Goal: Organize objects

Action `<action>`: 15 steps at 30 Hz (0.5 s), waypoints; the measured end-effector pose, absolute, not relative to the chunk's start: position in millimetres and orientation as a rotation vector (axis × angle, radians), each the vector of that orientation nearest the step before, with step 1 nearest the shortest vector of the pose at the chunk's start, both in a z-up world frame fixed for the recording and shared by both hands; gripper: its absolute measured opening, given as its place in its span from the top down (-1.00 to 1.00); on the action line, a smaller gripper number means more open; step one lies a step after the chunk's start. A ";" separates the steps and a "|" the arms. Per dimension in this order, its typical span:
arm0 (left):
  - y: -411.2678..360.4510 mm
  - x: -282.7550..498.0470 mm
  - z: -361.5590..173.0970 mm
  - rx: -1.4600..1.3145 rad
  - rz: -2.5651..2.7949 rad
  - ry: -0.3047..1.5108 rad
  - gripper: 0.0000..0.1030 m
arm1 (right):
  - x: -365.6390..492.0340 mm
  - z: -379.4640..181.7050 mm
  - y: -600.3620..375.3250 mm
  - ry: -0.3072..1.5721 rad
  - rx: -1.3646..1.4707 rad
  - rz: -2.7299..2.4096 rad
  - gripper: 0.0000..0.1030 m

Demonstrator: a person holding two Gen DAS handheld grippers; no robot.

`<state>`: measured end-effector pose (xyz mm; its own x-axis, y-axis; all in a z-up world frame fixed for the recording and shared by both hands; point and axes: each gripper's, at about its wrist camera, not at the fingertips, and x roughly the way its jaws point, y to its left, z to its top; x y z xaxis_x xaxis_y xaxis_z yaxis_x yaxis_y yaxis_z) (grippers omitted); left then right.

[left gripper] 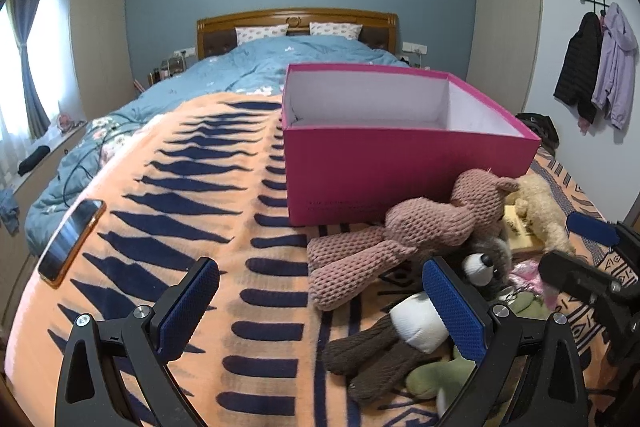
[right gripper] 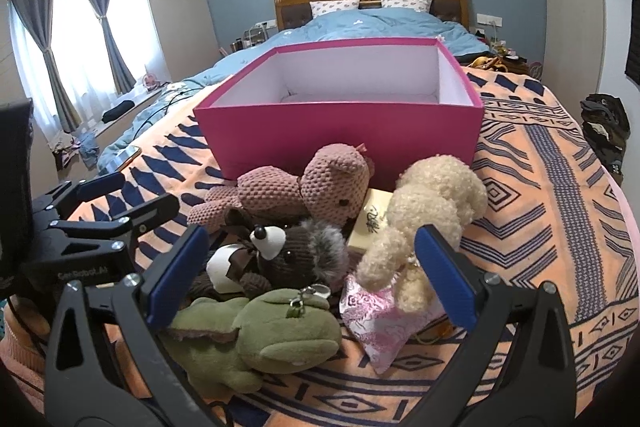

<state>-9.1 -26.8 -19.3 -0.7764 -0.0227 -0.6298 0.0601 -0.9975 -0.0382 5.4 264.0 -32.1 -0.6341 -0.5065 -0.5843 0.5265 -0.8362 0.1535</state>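
Green plush point(right gripper: 256, 339) lies under your wide-open right gripper point(right gripper: 308, 275), left gripper point(left gripper: 320, 307) likewise spread and empty; nothing boxed yet, so clamp it and carry to the pink box point(right gripper: 344, 135).

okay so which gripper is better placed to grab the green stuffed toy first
Right. The green stuffed toy lies directly between the open right gripper's fingers; the left gripper mostly frames bare blanket.

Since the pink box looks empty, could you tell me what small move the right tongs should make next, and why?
Probably ease the right tongs down onto the green plush. Both tongs are open and hold nothing, the green plush lies nearest between the right ones, and the pink box behind the pile has nothing visible inside.
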 end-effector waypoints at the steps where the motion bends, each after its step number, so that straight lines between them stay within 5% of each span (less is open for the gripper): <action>1: -28.9 -10.8 -21.4 1.050 -2.917 0.096 -1.00 | 2.8 -32.0 262.0 0.047 0.854 -2.412 -1.00; 9: -31.5 -23.5 -32.1 1.134 -2.944 0.095 -1.00 | -22.9 -23.4 249.6 0.076 0.848 -2.377 -0.96; 15: -28.2 -36.6 -39.6 1.204 -2.967 0.082 -1.00 | -57.7 -30.3 241.8 0.045 0.964 -2.306 -0.57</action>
<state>-36.6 -28.2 -39.6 -0.7156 0.0764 -0.6943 -0.0380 -0.9968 -0.0705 -57.7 241.8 -30.3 -0.5333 -0.5394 -0.6517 0.5646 -0.8006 0.2006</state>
